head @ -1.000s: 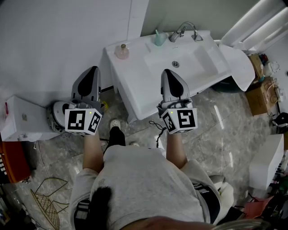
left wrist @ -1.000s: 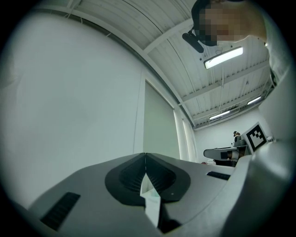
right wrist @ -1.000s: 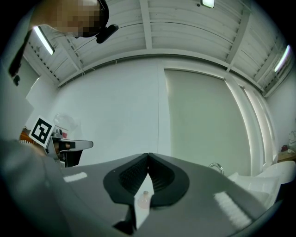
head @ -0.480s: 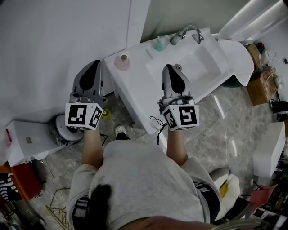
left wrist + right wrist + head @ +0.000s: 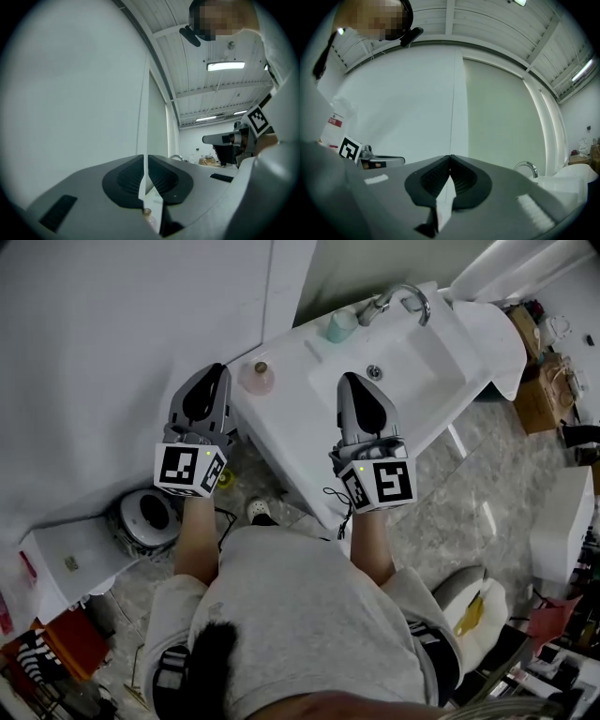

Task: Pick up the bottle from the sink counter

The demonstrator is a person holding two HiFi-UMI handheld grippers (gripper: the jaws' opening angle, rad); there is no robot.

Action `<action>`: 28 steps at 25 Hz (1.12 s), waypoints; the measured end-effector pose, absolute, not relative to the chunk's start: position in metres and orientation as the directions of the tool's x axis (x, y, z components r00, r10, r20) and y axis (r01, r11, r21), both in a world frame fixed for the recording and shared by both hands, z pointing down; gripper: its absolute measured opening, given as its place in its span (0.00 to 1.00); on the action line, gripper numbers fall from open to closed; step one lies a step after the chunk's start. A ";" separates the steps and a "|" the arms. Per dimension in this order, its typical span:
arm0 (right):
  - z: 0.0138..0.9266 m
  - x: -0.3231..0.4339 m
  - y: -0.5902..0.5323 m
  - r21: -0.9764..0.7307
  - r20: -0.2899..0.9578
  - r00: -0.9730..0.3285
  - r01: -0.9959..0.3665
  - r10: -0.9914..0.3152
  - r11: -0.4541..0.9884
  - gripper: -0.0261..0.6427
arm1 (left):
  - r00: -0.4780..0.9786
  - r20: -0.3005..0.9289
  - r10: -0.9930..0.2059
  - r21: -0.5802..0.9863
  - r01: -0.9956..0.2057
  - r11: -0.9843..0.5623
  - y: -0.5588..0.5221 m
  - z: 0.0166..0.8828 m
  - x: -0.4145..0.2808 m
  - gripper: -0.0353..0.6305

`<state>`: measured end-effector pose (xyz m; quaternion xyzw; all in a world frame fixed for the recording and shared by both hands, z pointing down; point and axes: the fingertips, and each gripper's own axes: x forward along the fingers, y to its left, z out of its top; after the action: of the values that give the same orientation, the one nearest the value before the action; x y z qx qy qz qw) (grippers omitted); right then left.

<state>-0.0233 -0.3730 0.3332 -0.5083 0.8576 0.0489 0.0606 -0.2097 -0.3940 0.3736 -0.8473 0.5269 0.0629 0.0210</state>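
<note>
The bottle (image 5: 258,378) is small, round and pinkish with a brown cap. It stands on the left corner of the white sink counter (image 5: 300,418) in the head view. My left gripper (image 5: 214,377) hovers just left of the bottle, apart from it, jaws shut and empty. In the left gripper view the closed jaws (image 5: 143,171) fill the lower frame, and a sliver of the bottle (image 5: 148,213) shows below them. My right gripper (image 5: 352,382) is over the counter's front, near the basin, also shut with nothing held; its closed tips (image 5: 450,159) point at the wall.
A teal cup (image 5: 337,326) and a chrome faucet (image 5: 401,299) stand at the back of the sink. On the floor lie a round grey device (image 5: 150,514), a white box (image 5: 70,559) at left, and cardboard boxes (image 5: 542,390) at right.
Both grippers have come closer to the counter. The left one moved right, toward the bottle; the view has swung so the sink sits more diagonally.
</note>
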 end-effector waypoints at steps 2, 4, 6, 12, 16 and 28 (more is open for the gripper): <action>0.338 -0.027 -0.379 0.026 -0.137 -0.468 -0.883 -0.873 0.469 0.05 | 0.475 -0.087 -0.876 0.045 -0.876 -0.480 -0.407 0.398 -0.205 0.12; 0.344 -0.029 -0.384 0.029 -0.119 -0.458 -0.889 -0.881 0.458 0.05 | 0.516 -0.042 -0.856 0.067 -0.853 -0.518 -0.419 0.424 -0.199 0.19; 0.349 -0.031 -0.389 0.030 -0.104 -0.447 -0.894 -0.889 0.446 0.05 | 0.548 -0.001 -0.837 0.075 -0.834 -0.546 -0.429 0.446 -0.191 0.23; 0.363 -0.035 -0.396 0.040 -0.062 -0.419 -0.908 -0.906 0.417 0.05 | 0.586 0.099 -0.804 0.069 -0.810 -0.582 -0.452 0.504 -0.176 0.31; 0.371 -0.033 -0.398 0.043 -0.034 -0.404 -0.914 -0.914 0.403 0.05 | 0.589 0.155 -0.793 0.074 -0.808 -0.585 -0.466 0.532 -0.169 0.33; 0.385 -0.023 -0.403 0.029 0.005 -0.359 -0.933 -0.933 0.359 0.05 | 0.562 0.303 -0.770 0.061 -0.818 -0.573 -0.494 0.581 -0.150 0.35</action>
<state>-0.0230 -0.4033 0.3848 -0.5661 0.8242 0.0104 -0.0103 -0.1496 -0.4942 0.5807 -0.8782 0.4519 -0.1223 -0.0977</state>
